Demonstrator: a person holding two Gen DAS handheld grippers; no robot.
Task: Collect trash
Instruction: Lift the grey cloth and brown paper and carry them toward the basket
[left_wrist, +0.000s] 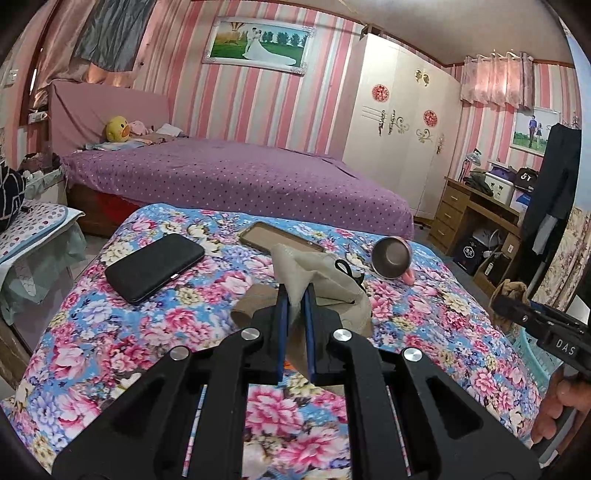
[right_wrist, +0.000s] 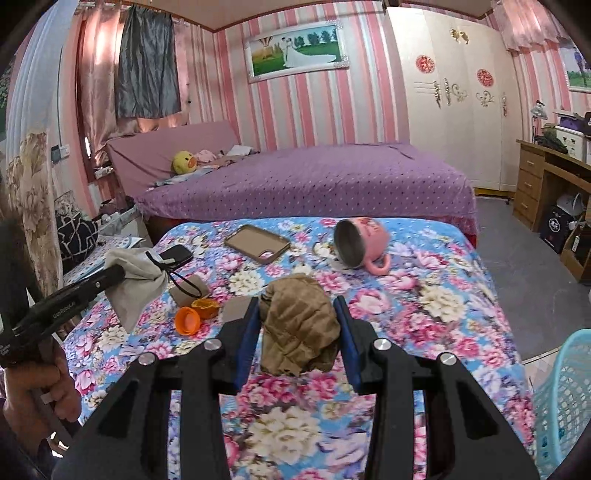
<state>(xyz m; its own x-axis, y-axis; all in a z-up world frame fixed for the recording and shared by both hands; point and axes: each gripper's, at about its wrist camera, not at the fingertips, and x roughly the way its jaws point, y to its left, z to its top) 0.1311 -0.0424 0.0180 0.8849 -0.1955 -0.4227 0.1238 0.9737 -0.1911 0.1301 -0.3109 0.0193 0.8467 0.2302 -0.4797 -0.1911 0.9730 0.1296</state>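
Your right gripper has a crumpled wad of brown paper between its jaws, lifted off the floral-covered table. It looks light, soft and springy: it will squash rather than resist, so hold it across its thickest middle and do not rely on a loose flap. The jaws stand partly apart with the blue pads against the wad's two sides, grasping it; the grip looks gentle, so a jolt could shake it free.

Your left gripper is clenched almost fully on a fold of a limp grey cloth pouch with a black drawstring. It hangs like fabric, weighs little, and will swing.

On the table, at about nine o'clock from the wad in the right wrist view, lie an orange cap and peel. The blue mesh basket is at four o'clock, off the table's edge.
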